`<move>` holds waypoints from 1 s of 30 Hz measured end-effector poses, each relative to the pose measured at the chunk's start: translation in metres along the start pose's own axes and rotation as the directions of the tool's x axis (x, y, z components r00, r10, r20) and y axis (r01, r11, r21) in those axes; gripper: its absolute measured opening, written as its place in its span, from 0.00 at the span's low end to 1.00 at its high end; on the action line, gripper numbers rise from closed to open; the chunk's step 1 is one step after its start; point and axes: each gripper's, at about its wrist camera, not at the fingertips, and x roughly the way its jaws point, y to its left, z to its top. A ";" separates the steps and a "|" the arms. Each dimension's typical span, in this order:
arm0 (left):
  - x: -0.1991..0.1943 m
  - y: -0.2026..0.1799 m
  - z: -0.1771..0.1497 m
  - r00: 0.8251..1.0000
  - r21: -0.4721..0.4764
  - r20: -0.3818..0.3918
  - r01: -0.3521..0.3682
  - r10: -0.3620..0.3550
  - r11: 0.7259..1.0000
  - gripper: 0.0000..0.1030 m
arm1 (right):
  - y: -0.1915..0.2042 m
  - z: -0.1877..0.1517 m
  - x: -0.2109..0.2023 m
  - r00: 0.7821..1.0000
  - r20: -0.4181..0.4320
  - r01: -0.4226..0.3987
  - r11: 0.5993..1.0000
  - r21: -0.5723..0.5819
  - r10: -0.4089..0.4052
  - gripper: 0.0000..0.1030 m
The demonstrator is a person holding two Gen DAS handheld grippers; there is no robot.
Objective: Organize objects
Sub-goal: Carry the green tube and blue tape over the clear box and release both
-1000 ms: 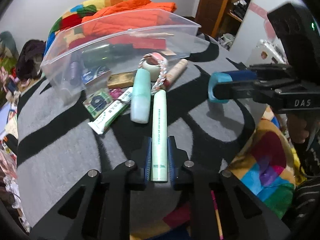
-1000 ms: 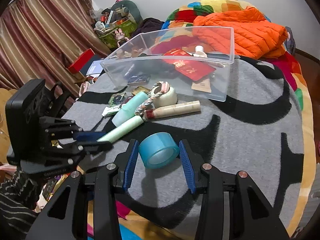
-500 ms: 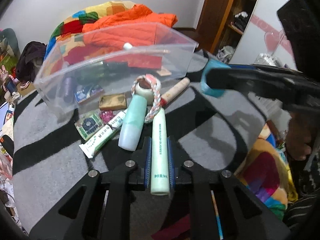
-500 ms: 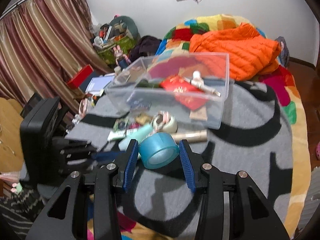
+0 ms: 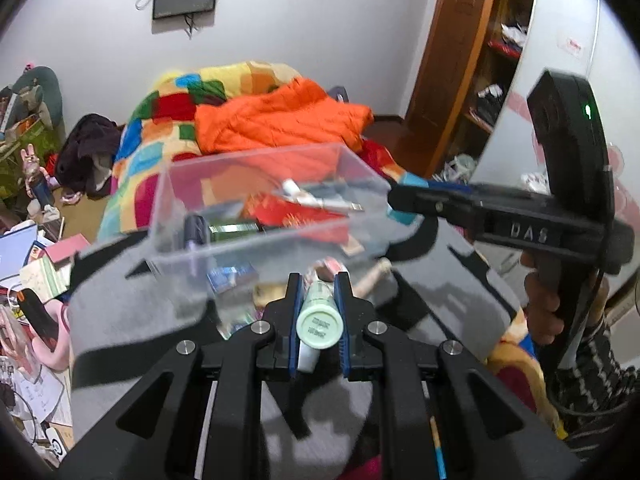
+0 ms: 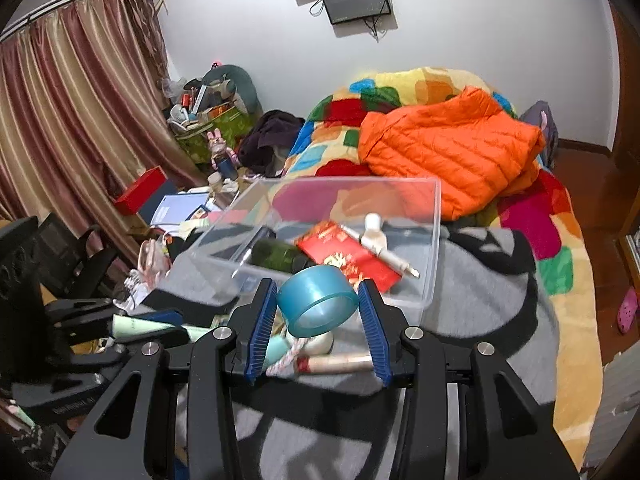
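My left gripper (image 5: 318, 292) is shut on a pale green tube (image 5: 318, 326), lifted and tipped so its cap end faces the camera, just in front of the clear plastic bin (image 5: 192, 248). My right gripper (image 6: 318, 300) is shut on a roll of blue tape (image 6: 318, 306), held above the bin's near wall (image 6: 434, 240). The bin holds a red packet (image 6: 344, 250), a dark green bottle (image 6: 280, 256) and a white pen-like tube (image 6: 384, 246). In the right wrist view the left gripper (image 6: 160, 326) shows at lower left with the green tube.
A rope toy, a pink-capped tube (image 6: 340, 364) and a mint bottle lie on the grey and black blanket (image 6: 480, 320) in front of the bin. An orange jacket (image 6: 448, 152) lies behind it. Clutter fills the floor at left.
Both grippers have lifted off the blanket and moved toward the bin. The green tube has tipped up end-on. The tape now hangs over the bin's near edge.
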 end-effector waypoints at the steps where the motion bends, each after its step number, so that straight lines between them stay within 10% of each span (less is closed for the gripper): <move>1: -0.002 0.003 0.006 1.000 -0.007 0.012 -0.006 0.006 1.000 0.14 | 0.000 0.003 0.000 1.000 0.007 0.002 1.000 0.000 -0.002 0.38; 12: 0.007 0.032 0.061 0.997 -0.084 0.078 -0.006 0.012 0.996 0.14 | -0.002 0.031 0.032 0.995 0.004 0.096 0.995 -0.041 -0.096 0.38; 30: 0.089 0.061 0.057 0.998 -0.143 -0.055 -0.045 0.038 0.989 0.15 | -0.012 0.025 0.089 0.983 -0.126 0.129 0.991 -0.045 -0.133 0.38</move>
